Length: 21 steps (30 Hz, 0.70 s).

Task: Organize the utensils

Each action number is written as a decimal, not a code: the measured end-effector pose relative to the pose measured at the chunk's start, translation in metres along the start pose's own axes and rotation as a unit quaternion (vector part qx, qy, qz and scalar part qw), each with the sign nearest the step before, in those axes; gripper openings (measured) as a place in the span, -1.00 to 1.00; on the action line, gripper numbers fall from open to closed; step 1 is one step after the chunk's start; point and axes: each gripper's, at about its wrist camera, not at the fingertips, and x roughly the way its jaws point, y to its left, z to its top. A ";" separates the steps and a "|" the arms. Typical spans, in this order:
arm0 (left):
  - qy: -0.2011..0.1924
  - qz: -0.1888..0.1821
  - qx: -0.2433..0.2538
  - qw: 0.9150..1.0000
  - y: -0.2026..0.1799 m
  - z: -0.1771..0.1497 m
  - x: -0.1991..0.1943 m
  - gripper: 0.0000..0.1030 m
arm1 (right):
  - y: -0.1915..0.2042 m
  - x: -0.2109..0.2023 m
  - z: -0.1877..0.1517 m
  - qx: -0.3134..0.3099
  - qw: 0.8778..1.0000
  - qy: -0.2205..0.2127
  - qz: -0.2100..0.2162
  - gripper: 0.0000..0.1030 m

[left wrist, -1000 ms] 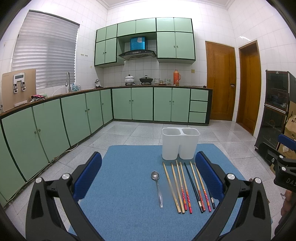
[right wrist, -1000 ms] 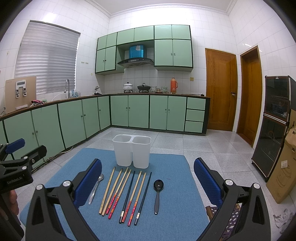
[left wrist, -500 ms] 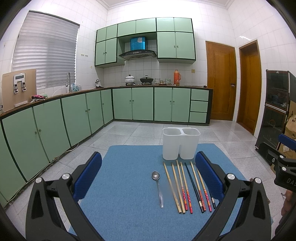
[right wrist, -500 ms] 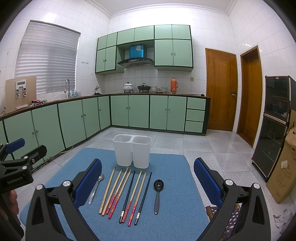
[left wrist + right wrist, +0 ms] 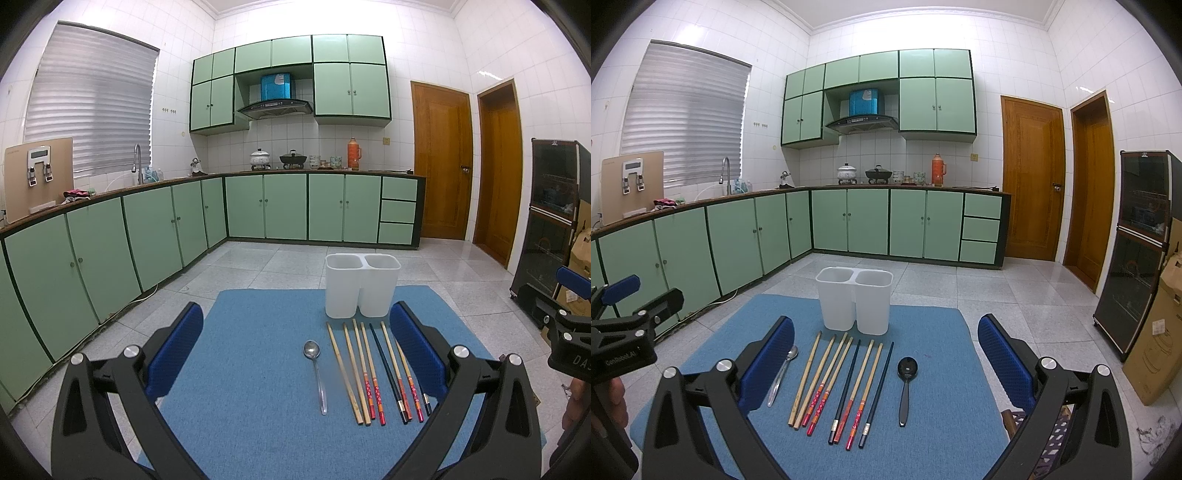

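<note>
A white two-compartment holder (image 5: 362, 284) (image 5: 854, 297) stands empty at the far side of a blue mat (image 5: 255, 369) (image 5: 938, 387). Several chopsticks (image 5: 369, 373) (image 5: 842, 384) lie side by side in front of it. A silver spoon (image 5: 317, 369) (image 5: 781, 373) lies to their left, a black spoon (image 5: 906, 382) to their right. My left gripper (image 5: 295, 354) is open and empty, hovering over the mat's near left. My right gripper (image 5: 885, 362) is open and empty above the chopsticks.
The mat lies on a grey tiled floor. Green cabinets (image 5: 738, 240) run along the left and back. A dark glass cabinet (image 5: 1141, 243) and a cardboard box (image 5: 1160, 332) stand at the right. The other gripper shows at each view's edge (image 5: 570, 332) (image 5: 624, 332).
</note>
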 end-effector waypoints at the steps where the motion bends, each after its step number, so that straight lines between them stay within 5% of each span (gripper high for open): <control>1: 0.000 0.000 0.000 1.000 0.001 0.000 0.000 0.90 | 0.000 0.000 0.000 0.000 1.000 0.000 0.000 0.88; 10: 0.025 0.013 0.004 1.000 0.015 -0.005 0.016 0.90 | -0.004 0.011 -0.002 0.002 1.000 0.016 0.000 0.88; 15: 0.096 0.032 -0.007 0.995 0.041 -0.012 0.067 0.90 | -0.026 0.056 -0.013 0.004 0.996 0.084 -0.019 0.88; 21: 0.185 0.041 0.014 0.982 0.052 -0.021 0.147 0.90 | -0.048 0.132 -0.018 0.026 0.981 0.190 0.012 0.80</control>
